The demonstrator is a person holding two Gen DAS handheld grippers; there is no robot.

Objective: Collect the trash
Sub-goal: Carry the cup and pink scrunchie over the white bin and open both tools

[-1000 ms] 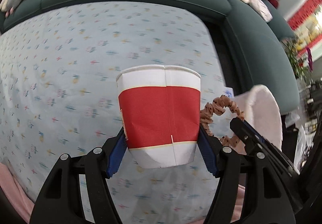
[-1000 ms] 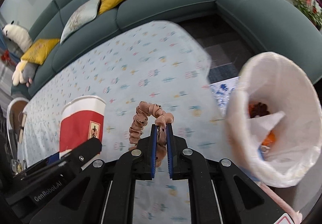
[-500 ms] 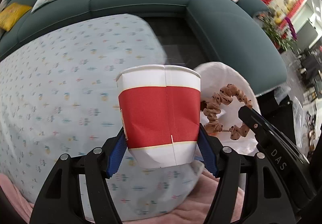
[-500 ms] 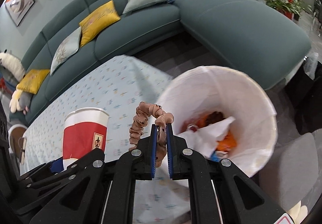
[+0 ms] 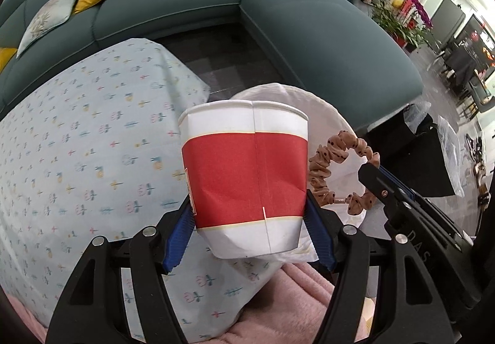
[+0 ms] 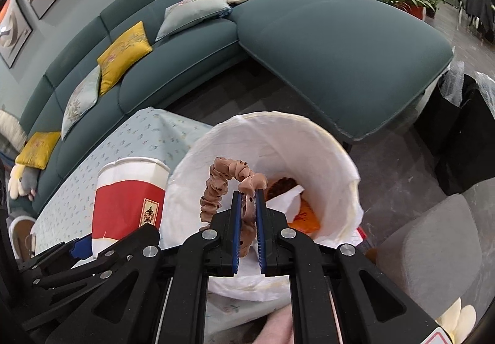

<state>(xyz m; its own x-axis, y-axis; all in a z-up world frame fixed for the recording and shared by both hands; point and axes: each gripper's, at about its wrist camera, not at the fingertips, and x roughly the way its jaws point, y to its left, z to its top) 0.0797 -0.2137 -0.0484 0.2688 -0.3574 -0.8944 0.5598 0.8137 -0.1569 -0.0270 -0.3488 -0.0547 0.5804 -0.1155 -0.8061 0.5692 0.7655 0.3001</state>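
My left gripper [image 5: 250,226] is shut on a red and white paper cup [image 5: 247,180], held upright at the table's corner; the cup also shows in the right wrist view [image 6: 126,198]. My right gripper [image 6: 247,220] is shut on a brown spotted scrunchie [image 6: 222,186] and holds it over the mouth of a white-lined trash bin [image 6: 340,164]. The scrunchie [image 5: 337,170] and bin [image 5: 294,99] also show in the left wrist view, right of the cup. The bin holds white paper and orange scraps [image 6: 304,214].
A table with a pale blue patterned cloth [image 5: 77,143] lies to the left. A dark teal sectional sofa [image 6: 309,44] with cushions curves behind. Dark floor lies between. A grey stool [image 6: 433,248] and a black bag [image 6: 464,133] stand to the right.
Both grippers swung right, from over the table to the bin beside it. The scrunchie now hangs over the bin's opening. Both grips are unchanged.
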